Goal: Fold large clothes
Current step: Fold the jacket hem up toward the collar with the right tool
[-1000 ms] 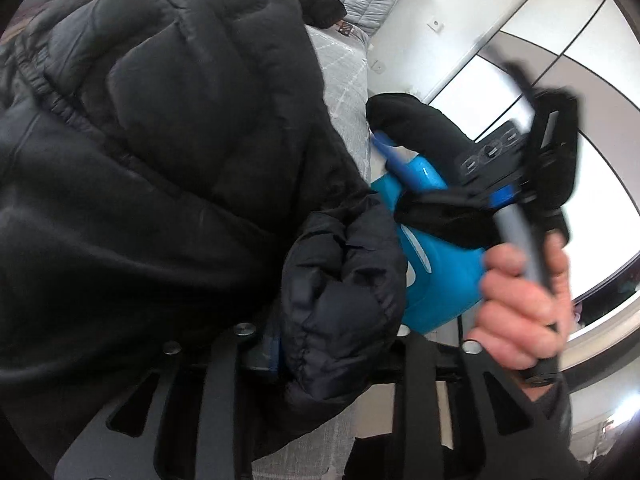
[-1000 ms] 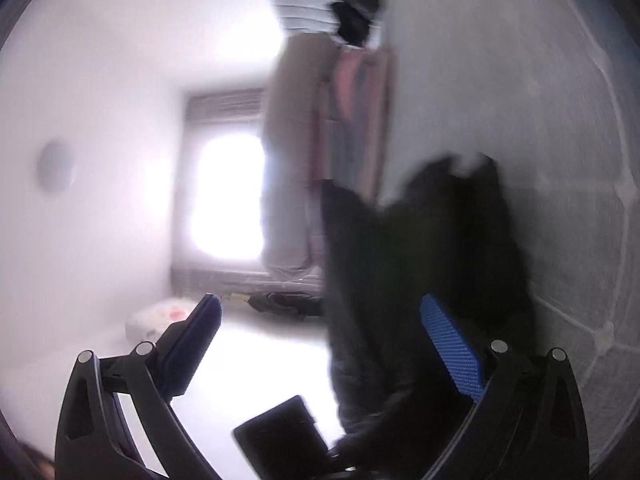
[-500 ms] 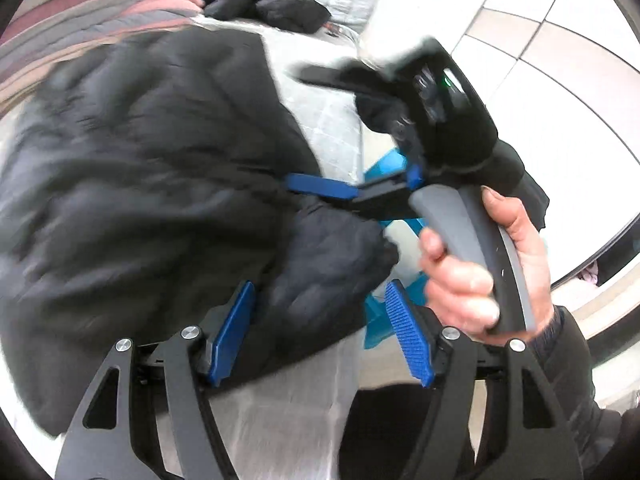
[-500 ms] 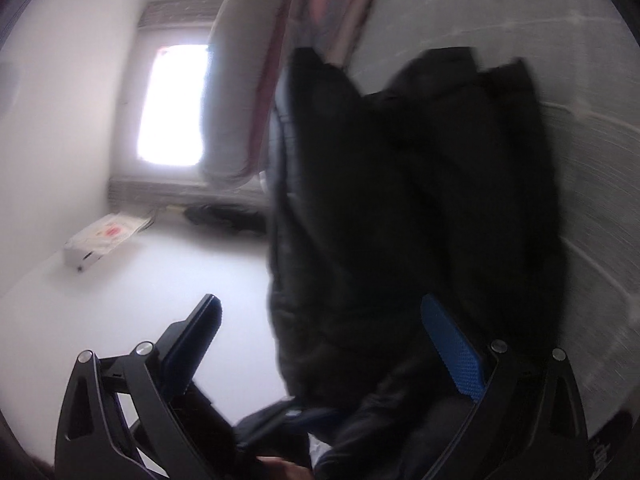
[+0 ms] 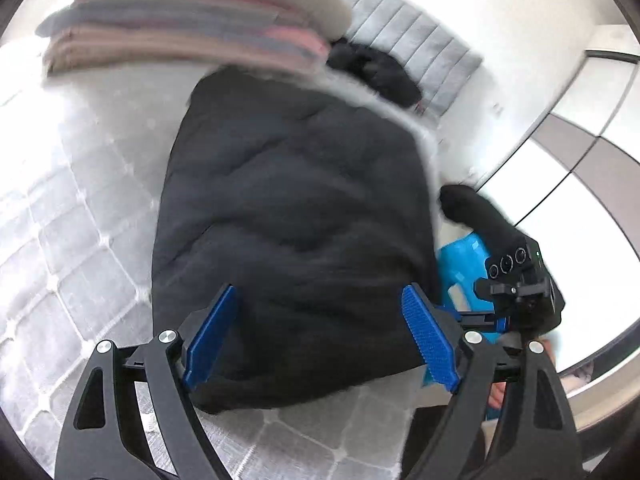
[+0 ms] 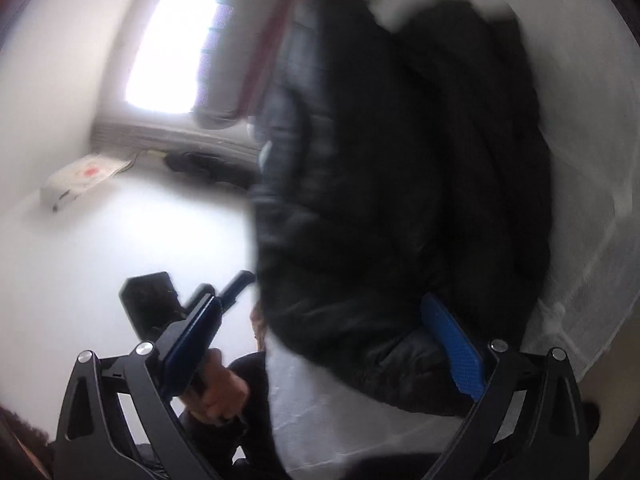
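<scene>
The black puffer jacket (image 5: 292, 216) is lying folded into a thick oblong on the quilted bed (image 5: 72, 216), its long axis running from the bed's near edge toward the stacked blankets (image 5: 192, 28) at the far end. Its right side is lying along the bed's right edge, and a second dark garment (image 5: 372, 68) is sitting just beyond its far corner.

The left hand-held gripper (image 5: 316, 340) is hovering over the jacket's near end. Its jaws have just been opening and are standing wide, the pads clear of the fabric. The right hand-held gripper (image 6: 332, 352) is also gaping wide and holding nothing, poised near the near right corner. Judging by position, the left hand is nearer the jacket's middle.
</scene>
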A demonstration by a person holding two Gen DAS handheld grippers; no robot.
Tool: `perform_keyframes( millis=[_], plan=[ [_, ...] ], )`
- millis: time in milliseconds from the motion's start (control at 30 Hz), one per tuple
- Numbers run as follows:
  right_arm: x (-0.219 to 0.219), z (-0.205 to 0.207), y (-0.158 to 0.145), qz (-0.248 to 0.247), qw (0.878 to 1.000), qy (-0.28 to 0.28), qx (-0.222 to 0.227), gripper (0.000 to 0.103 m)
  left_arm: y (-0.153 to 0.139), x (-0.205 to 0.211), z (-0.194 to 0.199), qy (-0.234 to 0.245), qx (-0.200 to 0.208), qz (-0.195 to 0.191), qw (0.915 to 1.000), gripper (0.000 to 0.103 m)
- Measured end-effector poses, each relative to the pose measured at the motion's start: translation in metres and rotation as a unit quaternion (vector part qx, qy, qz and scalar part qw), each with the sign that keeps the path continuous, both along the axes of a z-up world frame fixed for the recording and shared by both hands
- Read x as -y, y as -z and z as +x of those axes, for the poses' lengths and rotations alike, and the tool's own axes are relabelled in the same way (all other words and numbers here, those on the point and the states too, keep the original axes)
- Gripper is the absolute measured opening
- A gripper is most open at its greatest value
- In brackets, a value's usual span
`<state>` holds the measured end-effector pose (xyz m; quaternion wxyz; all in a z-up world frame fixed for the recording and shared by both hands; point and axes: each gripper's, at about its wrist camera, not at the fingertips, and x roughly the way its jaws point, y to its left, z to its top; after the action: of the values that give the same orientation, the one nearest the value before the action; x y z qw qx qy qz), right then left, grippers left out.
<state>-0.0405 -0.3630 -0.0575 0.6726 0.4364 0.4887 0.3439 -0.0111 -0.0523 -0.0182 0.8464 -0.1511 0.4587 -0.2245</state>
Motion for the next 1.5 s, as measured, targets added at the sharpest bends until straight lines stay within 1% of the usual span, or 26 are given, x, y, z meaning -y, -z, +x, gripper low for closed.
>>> perform_keyframes(
  millis=[67,133,167,233,267,333,400,433,500,567,600,667,700,733,800,900,1000,1067,1133,1167,1200,1267,1300,1400,1467,1500],
  plan=[
    [0.003,0.002,0.004,0.005,1.0,0.005,-0.002,0.096,0.018,0.007,0.008,0.007,-0.01,0.018,0.9998,0.081],
    [0.005,-0.001,-0.012,-0.012,1.0,0.006,-0.001,0.096,0.024,0.012,0.007,0.013,-0.006,0.045,0.9989,0.081],
    [0.011,-0.002,-0.025,-0.021,1.0,0.011,0.01,0.096,0.021,0.01,0.006,0.012,-0.003,0.05,0.9987,0.081],
    [0.025,-0.003,-0.074,-0.061,0.995,0.038,0.073,0.096,0.012,0.005,0.006,0.011,0.006,0.029,0.9995,0.081],
    [0.026,-0.002,-0.093,-0.082,0.991,0.051,0.094,0.096,0.007,0.0,0.006,0.008,0.015,0.023,0.9996,0.081],
    [0.026,0.014,-0.129,-0.147,0.976,0.082,0.136,0.096,-0.002,0.002,0.001,0.0,0.034,0.031,0.999,0.081],
    [0.012,0.039,-0.151,-0.223,0.958,0.09,0.158,0.096,-0.008,-0.006,0.002,-0.012,0.054,0.039,0.9977,0.081],
    [0.002,0.058,-0.157,-0.26,0.949,0.087,0.158,0.096,-0.008,-0.011,0.005,-0.021,0.056,0.038,0.9975,0.082],
    [-0.02,0.092,-0.152,-0.286,0.944,0.082,0.145,0.096,-0.004,-0.017,0.011,-0.033,0.048,0.032,0.9978,0.085],
    [-0.029,0.118,-0.135,-0.303,0.943,0.062,0.126,0.096,0.007,-0.019,0.012,-0.04,0.036,0.036,0.9979,0.085],
    [-0.038,0.13,-0.117,-0.315,0.942,0.047,0.105,0.096,0.01,-0.019,0.007,-0.038,0.03,0.038,0.9981,0.085],
    [-0.037,0.15,-0.07,-0.337,0.941,0.014,0.038,0.096,0.023,-0.017,0.011,-0.032,0.015,0.046,0.9983,0.085],
    [-0.038,0.155,-0.047,-0.316,0.949,-0.001,0.013,0.096,0.028,-0.016,0.011,-0.03,0.014,0.05,0.9982,0.086],
    [-0.031,0.155,-0.031,-0.285,0.959,0.003,0.003,0.097,0.031,-0.015,0.009,-0.028,0.015,0.05,0.9982,0.087],
    [-0.023,0.151,-0.029,-0.276,0.961,0.014,-0.001,0.097,0.032,-0.015,0.008,-0.026,0.02,0.053,0.9981,0.088],
    [-0.013,0.131,-0.052,-0.291,0.956,0.033,0.014,0.096,0.028,-0.015,0.007,-0.028,0.024,0.064,0.9973,0.088],
    [-0.01,0.091,-0.091,-0.31,0.946,0.054,0.077,0.096,0.011,-0.018,0.001,-0.041,0.056,0.078,0.9945,0.088],
    [-0.017,0.062,-0.104,-0.328,0.938,0.043,0.104,0.096,0.002,-0.017,0.0,-0.041,0.071,0.082,0.9932,0.088],
    [-0.024,0.046,-0.098,-0.361,0.926,0.034,0.102,0.096,-0.004,-0.011,0.002,-0.036,0.075,0.084,0.993,0.088],
    [-0.028,0.04,-0.082,-0.395,0.915,0.021,0.078,0.096,-0.005,-0.009,0.002,-0.034,0.074,0.085,0.993,0.088],
    [-0.029,0.041,-0.067,-0.398,0.915,0.008,0.057,0.096,-0.004,-0.004,0.004,-0.03,0.071,0.085,0.9934,0.088],
    [-0.024,0.042,-0.037,-0.368,0.929,-0.001,0.027,0.097,-0.001,0.006,0.008,-0.02,0.061,0.083,0.9944,0.088],
    [-0.022,0.042,-0.028,-0.366,0.93,-0.001,0.027,0.097,0.006,0.011,0.012,-0.017,0.053,0.09,0.9944,0.088],
    [-0.022,0.044,-0.03,-0.376,0.926,0.001,0.023,0.097,0.023,0.023,0.02,-0.02,0.035,0.12,0.992,0.089],
    [-0.02,0.032,-0.046,-0.39,0.92,0.012,0.025,0.096,0.023,0.025,0.02,-0.023,0.031,0.127,0.9911,0.089],
    [-0.017,0.02,-0.059,-0.388,0.921,0.026,0.039,0.096,0.019,0.023,0.018,-0.026,0.028,0.126,0.9913,0.089]
  ],
)
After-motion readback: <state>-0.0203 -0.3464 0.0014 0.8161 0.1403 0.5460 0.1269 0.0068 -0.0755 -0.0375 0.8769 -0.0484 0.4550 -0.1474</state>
